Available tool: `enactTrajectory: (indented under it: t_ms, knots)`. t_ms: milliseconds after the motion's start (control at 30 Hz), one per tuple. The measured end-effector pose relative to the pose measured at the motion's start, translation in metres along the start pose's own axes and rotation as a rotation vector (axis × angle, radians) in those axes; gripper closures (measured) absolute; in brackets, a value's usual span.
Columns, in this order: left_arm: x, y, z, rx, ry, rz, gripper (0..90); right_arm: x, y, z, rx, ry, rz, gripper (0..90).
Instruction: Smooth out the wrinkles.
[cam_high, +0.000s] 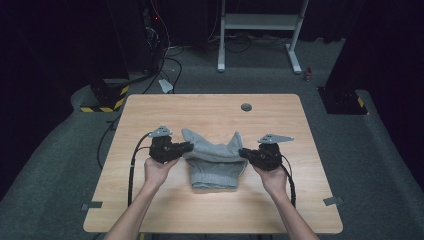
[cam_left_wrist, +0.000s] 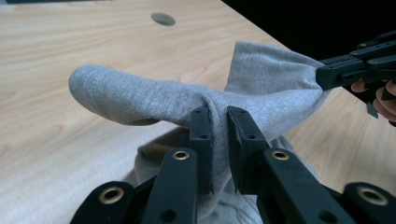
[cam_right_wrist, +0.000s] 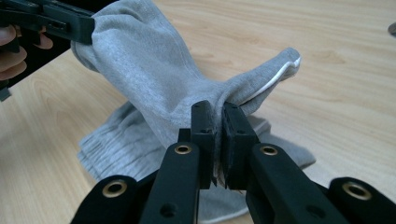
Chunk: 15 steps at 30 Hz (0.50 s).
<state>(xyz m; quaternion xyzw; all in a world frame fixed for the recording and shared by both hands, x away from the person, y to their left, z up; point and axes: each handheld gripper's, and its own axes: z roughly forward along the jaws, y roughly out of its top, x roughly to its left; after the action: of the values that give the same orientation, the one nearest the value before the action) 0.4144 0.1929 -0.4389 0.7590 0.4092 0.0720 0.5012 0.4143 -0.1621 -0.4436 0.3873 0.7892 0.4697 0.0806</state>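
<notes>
Right now my left tool (cam_high: 186, 147) and right tool (cam_high: 243, 152) each pinch an edge of the grey sweat garment (cam_high: 214, 162), lifted partly off the desk (cam_high: 150, 200). Both bites look shallow; if I pull apart unevenly, fabric could slip free.

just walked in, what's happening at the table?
A person holds a claw in each hand and works a grey garment on the wooden table. The left claw and right claw are each shut on a fold of cloth at opposite sides, lifting the top layer while the ribbed hem rests on the table.
</notes>
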Motion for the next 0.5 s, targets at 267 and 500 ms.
enactTrajectory:
  t_ms: [267,500]
  knots:
    - [-0.007,-0.02,-0.001,-0.005,-0.011,-0.022,80.4,0.005,-0.019,-0.001,0.019,-0.004,-0.006,84.2]
    - [-0.012,-0.034,-0.002,0.025,0.004,0.0,80.1,0.01,-0.032,-0.001,0.04,-0.001,-0.018,83.7]
